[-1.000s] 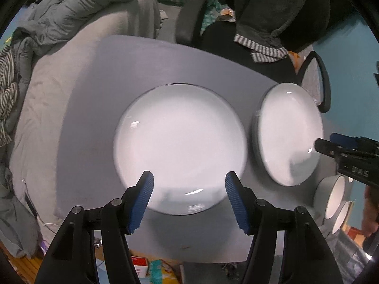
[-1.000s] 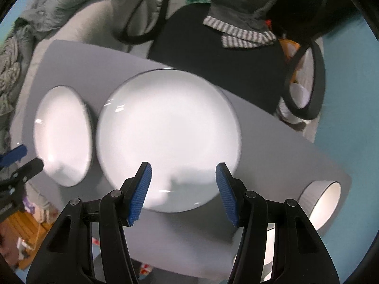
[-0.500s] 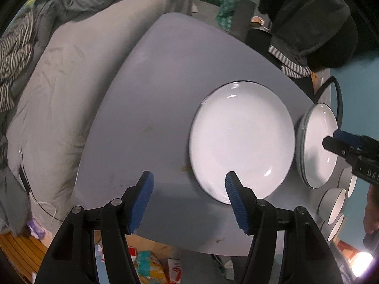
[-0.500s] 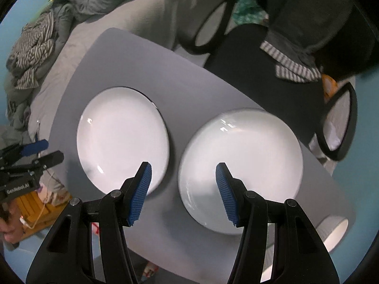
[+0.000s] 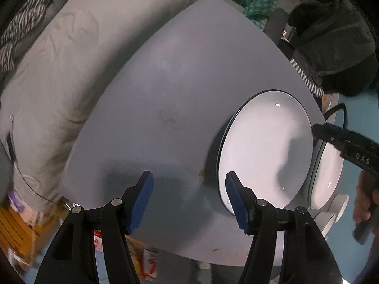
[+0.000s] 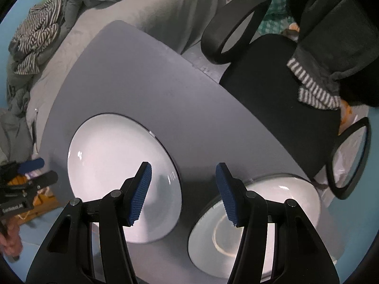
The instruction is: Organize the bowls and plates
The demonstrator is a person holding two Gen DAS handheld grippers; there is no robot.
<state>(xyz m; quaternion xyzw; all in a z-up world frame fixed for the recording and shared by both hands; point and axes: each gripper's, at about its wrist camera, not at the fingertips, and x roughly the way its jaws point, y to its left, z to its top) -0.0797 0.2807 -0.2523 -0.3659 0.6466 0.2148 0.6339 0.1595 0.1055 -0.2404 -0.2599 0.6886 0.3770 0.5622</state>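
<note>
Two white plates with dark rims lie side by side on the grey table (image 5: pixel 170 75). In the left wrist view the nearer plate (image 5: pixel 265 149) is right of my open, empty left gripper (image 5: pixel 189 201), whose right finger overlaps its near edge. The second plate (image 5: pixel 329 172) lies beyond it, partly behind my right gripper's tip (image 5: pixel 331 137). In the right wrist view my right gripper (image 6: pixel 183 194) is open and empty above the gap between the left plate (image 6: pixel 118 165) and the right plate (image 6: pixel 272 210). White bowls (image 5: pixel 336 210) sit at the far right edge.
A grey bedcover (image 5: pixel 54 71) lies left of the table, with striped cloth (image 6: pixel 38 35) on it. A black office chair (image 6: pixel 272 78) with draped clothes stands behind the table. My left gripper (image 6: pixel 26 177) shows at the table's left edge in the right wrist view.
Both grippers have swung left over the table. In the left wrist view the plates slid to the right edge; the right gripper went from above the right plate to the gap between them.
</note>
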